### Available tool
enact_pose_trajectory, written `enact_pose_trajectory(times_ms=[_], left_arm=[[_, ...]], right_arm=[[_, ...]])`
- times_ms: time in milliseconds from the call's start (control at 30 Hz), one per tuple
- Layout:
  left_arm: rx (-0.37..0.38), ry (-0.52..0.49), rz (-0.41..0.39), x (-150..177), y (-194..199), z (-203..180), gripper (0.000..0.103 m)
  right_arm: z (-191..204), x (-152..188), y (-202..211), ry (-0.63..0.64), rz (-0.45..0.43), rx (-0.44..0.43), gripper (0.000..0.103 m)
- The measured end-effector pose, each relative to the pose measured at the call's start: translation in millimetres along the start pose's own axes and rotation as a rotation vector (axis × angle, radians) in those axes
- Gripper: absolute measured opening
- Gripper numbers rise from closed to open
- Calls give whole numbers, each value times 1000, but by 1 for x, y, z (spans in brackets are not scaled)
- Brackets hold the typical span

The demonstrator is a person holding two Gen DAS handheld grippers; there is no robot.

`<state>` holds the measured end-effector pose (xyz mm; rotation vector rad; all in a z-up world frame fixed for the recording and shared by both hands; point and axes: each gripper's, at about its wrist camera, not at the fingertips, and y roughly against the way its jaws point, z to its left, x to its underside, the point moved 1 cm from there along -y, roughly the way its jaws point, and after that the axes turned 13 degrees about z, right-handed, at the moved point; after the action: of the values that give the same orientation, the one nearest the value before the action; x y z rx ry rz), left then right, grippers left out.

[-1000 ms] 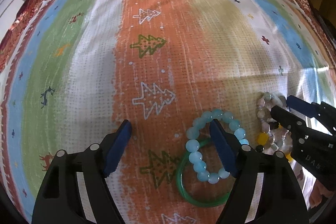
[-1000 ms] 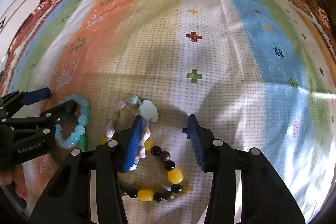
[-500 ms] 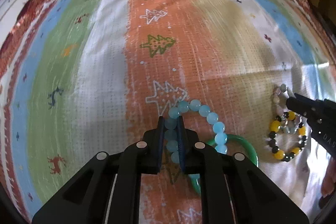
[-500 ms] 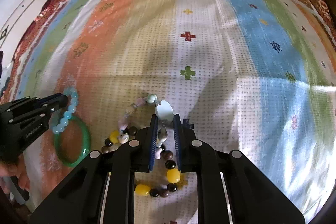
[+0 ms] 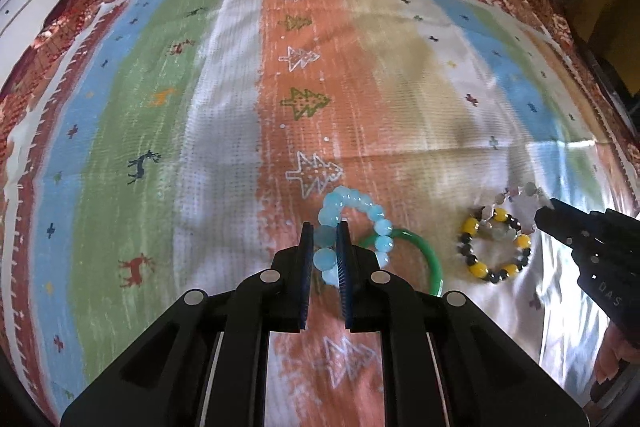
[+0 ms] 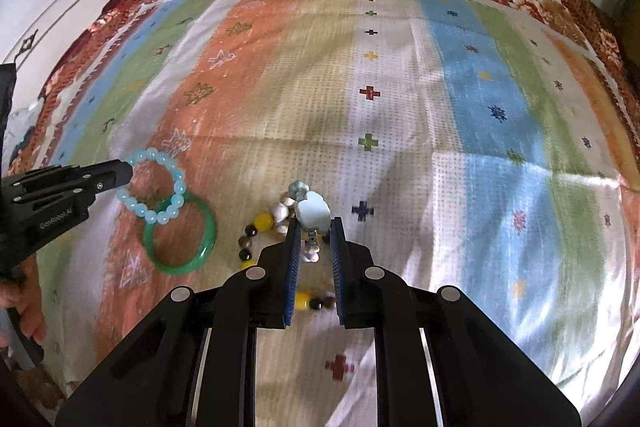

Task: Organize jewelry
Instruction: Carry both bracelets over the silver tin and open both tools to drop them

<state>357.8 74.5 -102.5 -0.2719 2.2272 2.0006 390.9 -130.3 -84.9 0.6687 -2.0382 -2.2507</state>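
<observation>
Left wrist view: my left claw (image 5: 324, 251) has clenched on the blue bead bracelet (image 5: 354, 223); my right claw (image 6: 314, 247) likewise grips the pale charm bracelet (image 6: 310, 217), so both can be lifted apart.

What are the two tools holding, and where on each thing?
The left tool pinches the light blue bead bracelet on the beads at its left side. The right tool pinches the pale mixed-bead bracelet just below its big white bead.
</observation>
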Motion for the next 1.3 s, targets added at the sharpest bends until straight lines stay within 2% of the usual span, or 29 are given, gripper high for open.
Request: enact_pose_trajectory(times_ms=[167, 267, 567, 767, 1300], left_arm=[[14, 20, -13, 11, 13, 3, 11], [52, 51, -23, 16, 24, 7, 11], [46, 57, -91, 40, 59, 6, 11], [109, 86, -125, 56, 80, 6, 11], [97, 25, -204, 101, 116, -24, 11]], right_arm=[[8, 11, 17, 22, -26, 7, 15], [13, 18, 29, 40, -47, -2, 16], [24, 42, 67, 81, -110, -25, 16], [27, 55, 72, 86, -112, -22, 15], [47, 83, 97, 119, -150, -47, 16]])
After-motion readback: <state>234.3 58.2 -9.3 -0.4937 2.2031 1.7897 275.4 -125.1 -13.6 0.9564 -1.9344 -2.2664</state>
